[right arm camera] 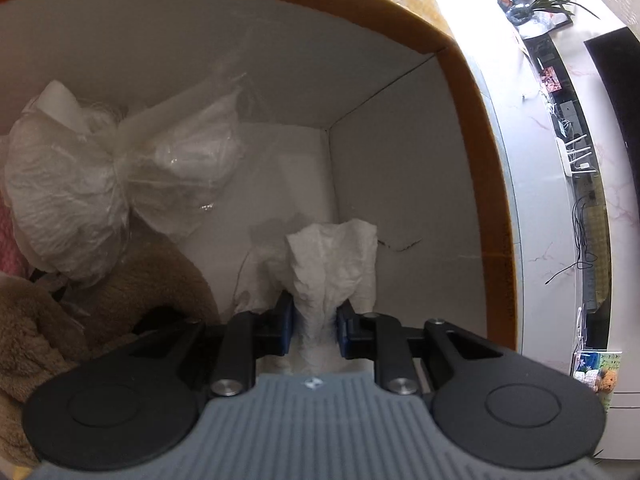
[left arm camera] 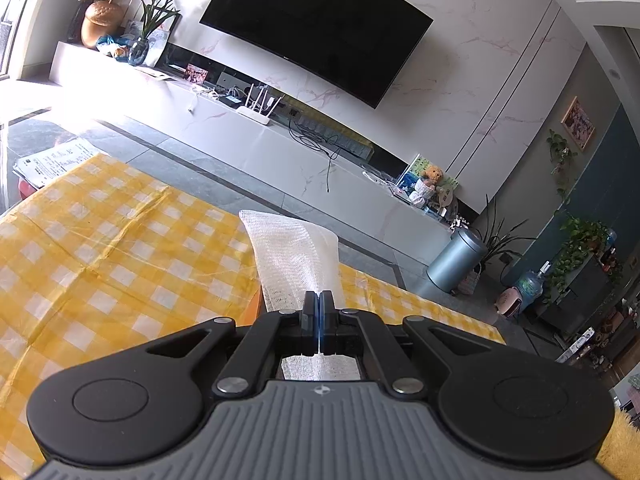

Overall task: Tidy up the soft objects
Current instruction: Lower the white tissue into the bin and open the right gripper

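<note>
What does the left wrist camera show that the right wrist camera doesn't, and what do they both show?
Only the left wrist view shows the left gripper shut on a white mesh cloth above the yellow checked tablecloth. Only the right wrist view shows the right gripper pinching a crumpled white cloth inside the white box, which also holds a bagged white bundle and a tan plush. Both show the TV counter, router and teddy bear.

white gauze strip [left arm camera: 294,258] upright, pinched | crumpled white tissue [right arm camera: 334,266] inside box [right arm camera: 400,184]
</note>
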The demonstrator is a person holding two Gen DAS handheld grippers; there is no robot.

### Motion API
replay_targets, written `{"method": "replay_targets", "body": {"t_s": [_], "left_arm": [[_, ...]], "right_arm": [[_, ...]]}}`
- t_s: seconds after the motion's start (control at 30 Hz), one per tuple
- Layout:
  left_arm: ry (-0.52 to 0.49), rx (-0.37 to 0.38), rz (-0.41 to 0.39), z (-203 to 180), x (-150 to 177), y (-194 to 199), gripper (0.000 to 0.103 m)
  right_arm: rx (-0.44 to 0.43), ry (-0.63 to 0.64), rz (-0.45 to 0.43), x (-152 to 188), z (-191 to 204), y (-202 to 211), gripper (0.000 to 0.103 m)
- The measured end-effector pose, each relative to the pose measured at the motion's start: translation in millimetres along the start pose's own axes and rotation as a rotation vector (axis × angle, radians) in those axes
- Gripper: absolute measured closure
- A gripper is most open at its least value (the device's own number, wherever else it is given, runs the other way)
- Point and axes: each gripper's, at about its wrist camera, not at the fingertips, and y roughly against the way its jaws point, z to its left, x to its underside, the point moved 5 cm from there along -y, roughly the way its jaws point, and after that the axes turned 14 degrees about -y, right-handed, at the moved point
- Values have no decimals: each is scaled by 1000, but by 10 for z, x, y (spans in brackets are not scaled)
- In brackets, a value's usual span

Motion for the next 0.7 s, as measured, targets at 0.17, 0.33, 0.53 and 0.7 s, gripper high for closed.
{"method": "replay_targets", "body": {"t_s": [0.17, 0.33, 0.53, 0.7], "left_arm": [[-1, -6, 0, 3, 7, 8, 103], [1, -6, 0, 5, 5, 11, 103], [7, -10, -3, 5, 11, 31, 103], [2, -13, -1, -5, 12, 38, 103]], "right_arm": [[61, 34, -7, 16, 15, 104, 65], [57, -49, -78, 70, -55, 400, 33], [70, -185, -174, 150, -191, 806, 31], [-181, -546, -92, 115, -296, 778, 103]]}}
